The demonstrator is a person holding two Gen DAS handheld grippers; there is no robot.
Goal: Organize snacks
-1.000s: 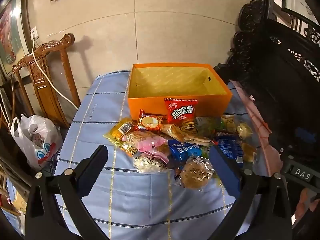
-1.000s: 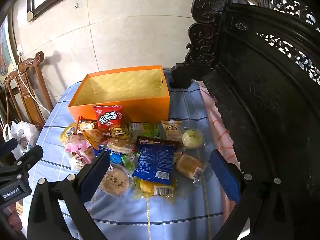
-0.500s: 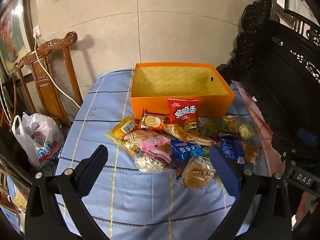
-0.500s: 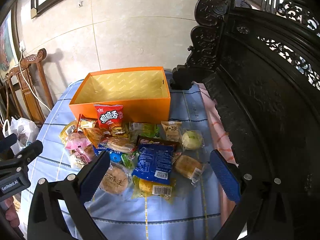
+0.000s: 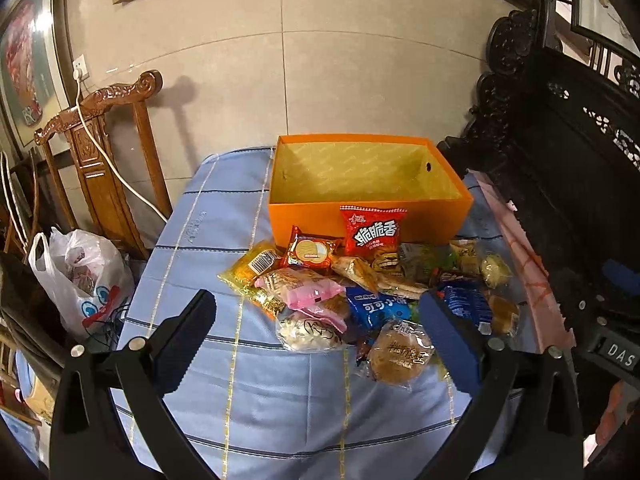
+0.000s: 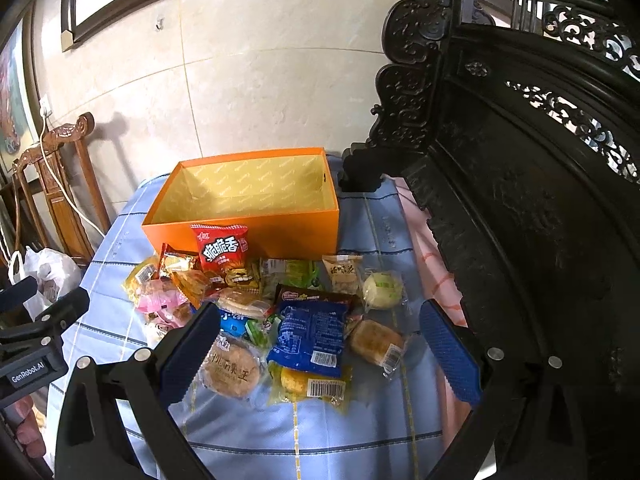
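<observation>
An open, empty orange box [image 5: 424, 220] [image 6: 296, 232] stands at the back of a blue striped tablecloth [image 5: 280, 400] [image 6: 360, 432]. In front of it lies a heap of wrapped snacks: a red chip bag [image 5: 373, 232] [image 6: 221, 248] leaning on the box, a pink pack [image 5: 308, 286], a blue pack [image 6: 312, 330], a round brown cake [image 5: 400, 356] [image 6: 230, 372] and several others. My left gripper [image 5: 320, 344] is open and empty, held above the heap's near side. My right gripper [image 6: 320, 350] is open and empty, above the heap.
A carved wooden chair [image 5: 100, 152] and a white plastic bag [image 5: 80, 276] stand left of the table. Dark carved furniture [image 6: 520, 200] lines the right side. A tiled wall [image 5: 320, 60] is behind. The left gripper's body shows at the left of the right wrist view [image 6: 32, 344].
Both grippers have shifted slightly, so the box and snacks sit a little lower and nearer in view. Nothing was picked up; the jaws stay open.
</observation>
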